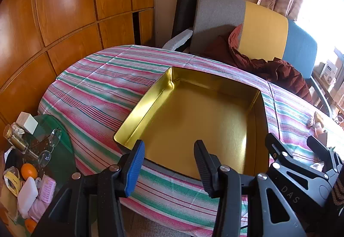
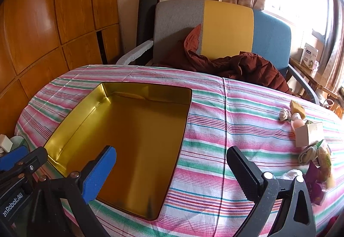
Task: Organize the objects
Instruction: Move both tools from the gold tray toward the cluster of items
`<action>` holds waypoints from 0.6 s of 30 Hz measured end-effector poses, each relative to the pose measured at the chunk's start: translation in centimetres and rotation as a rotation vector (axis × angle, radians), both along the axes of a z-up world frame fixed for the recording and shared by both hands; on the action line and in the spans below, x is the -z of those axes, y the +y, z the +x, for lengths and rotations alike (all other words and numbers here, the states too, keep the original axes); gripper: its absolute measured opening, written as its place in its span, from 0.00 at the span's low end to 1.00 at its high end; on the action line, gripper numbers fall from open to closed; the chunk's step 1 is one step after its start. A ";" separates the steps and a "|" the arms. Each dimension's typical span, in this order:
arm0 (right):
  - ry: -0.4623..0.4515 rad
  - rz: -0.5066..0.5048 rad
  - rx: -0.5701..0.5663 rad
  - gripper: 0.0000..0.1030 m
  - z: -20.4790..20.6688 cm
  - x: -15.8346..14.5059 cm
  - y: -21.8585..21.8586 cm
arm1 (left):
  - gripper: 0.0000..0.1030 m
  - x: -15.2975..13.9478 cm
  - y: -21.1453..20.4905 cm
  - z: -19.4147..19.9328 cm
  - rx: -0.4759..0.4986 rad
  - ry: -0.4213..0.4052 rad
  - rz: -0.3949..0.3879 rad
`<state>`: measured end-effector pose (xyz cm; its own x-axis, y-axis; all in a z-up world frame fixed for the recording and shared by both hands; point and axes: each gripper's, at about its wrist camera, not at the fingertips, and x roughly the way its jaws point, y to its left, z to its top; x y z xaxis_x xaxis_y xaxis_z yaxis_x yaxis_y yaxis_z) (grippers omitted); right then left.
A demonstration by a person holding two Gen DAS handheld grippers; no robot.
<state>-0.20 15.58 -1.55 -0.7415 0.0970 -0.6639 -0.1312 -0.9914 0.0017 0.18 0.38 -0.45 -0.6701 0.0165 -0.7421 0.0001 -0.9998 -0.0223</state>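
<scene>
We hold both tools over the open gold rectangular metal tin (image 1: 200, 116). Our left tool (image 1: 169, 168) gapes partly, empty. Our right tool (image 2: 172, 174) spreads wide, gripping nothing.

Gold tin (image 2: 137, 120) (open, bare inside) beside small clutter (image 2: 309, 135).

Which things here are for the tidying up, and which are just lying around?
For the job:
- gold tin, empty
- small items on the striped cloth: little box, yellow sponge, rolled cloth

Just lying about:
- red jacket on the chair
- glasses, orange on the side table
</scene>
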 end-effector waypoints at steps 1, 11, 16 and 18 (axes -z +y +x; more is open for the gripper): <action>0.002 0.001 0.001 1.00 0.0 0.0 0.0 | 0.46 0.0 0.0 0.0 0.000 0.000 -0.002; 0.004 -0.005 0.006 1.00 0.1 0.0 0.2 | 0.46 0.2 0.1 0.0 -0.003 -0.006 -0.003; 0.018 -0.011 0.004 1.00 0.4 -0.1 0.4 | 0.46 0.4 0.3 0.1 0.005 -0.011 0.002; 0.028 -0.014 0.004 1.00 0.6 -0.3 0.6 | 0.46 0.6 0.4 0.1 0.015 -0.020 0.012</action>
<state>0.39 16.17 -1.30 -0.7596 0.0913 -0.6440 -0.1352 -0.9906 0.0190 0.25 0.76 -1.06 -0.6550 0.0359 -0.7548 -0.0147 -0.9993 -0.0348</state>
